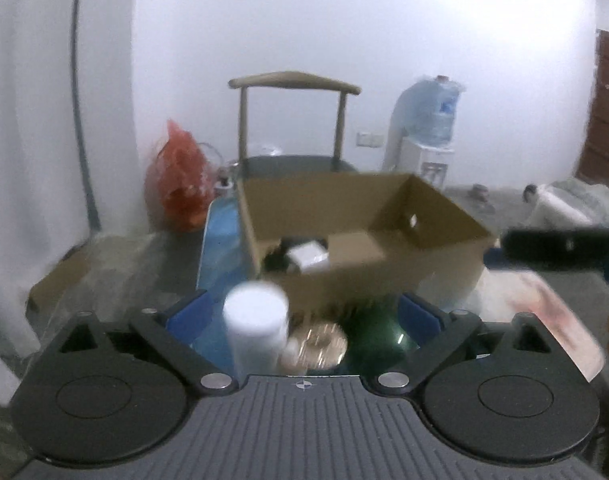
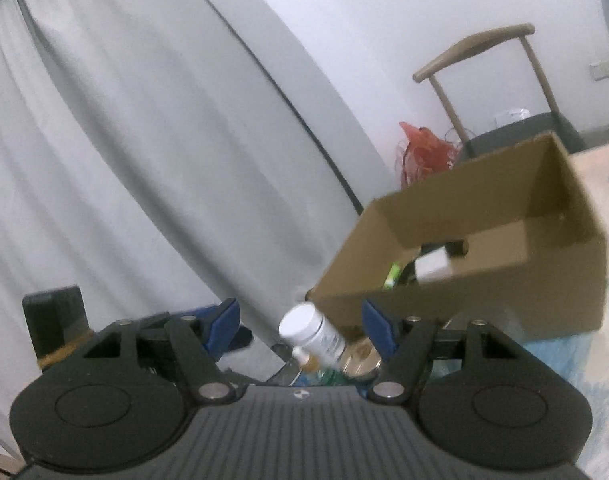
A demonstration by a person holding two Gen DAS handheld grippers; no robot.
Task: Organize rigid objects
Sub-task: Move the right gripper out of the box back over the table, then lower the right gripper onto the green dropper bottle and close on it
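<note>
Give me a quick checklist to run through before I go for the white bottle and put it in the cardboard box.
1. Left hand-held gripper open wide enough for the white bottle: ok, blue pads stand apart with nothing pressed between them.
2. Right hand-held gripper free: ok, pads touch nothing.
3. Bottle upright: ok in the left wrist view, though blurred.
4. Cardboard box open on top: ok.
5. Room left inside the box: ok, bare floor shows beside the white item.
6. Small things beside the bottle, the gold round object and the green one, clear of the grasp: cannot tell, too blurred.
</note>
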